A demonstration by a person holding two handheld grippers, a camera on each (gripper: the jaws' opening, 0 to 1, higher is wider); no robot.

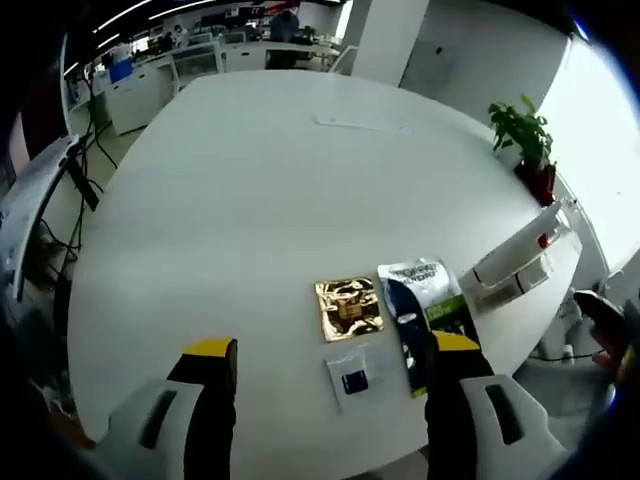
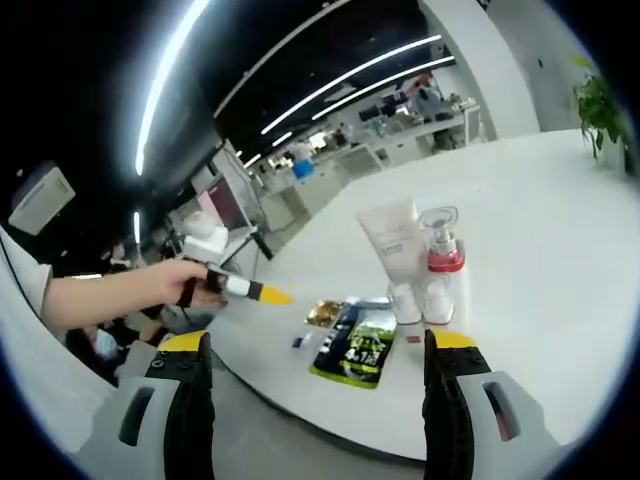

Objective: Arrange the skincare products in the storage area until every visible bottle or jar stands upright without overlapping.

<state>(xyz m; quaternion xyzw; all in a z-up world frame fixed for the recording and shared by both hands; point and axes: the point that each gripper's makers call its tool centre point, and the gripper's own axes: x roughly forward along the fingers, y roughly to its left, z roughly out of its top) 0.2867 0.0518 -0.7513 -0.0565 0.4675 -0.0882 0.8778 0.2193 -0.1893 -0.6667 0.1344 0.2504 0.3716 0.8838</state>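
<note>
White table [image 1: 250, 200], both grippers wide apart w/ nothing held, left gripper [image 1: 333, 375], right gripper [image 2: 320, 365]

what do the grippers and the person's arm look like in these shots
Each gripper has two black jaws with yellow tips, mounted on pale grey housings with dark slots. The left gripper and the right gripper look alike. In the right gripper view the left gripper comes in from the left, its yellow tip leading, with a white box on top. The hand holding it is bare to the forearm; a white sleeve shows higher up.
</note>
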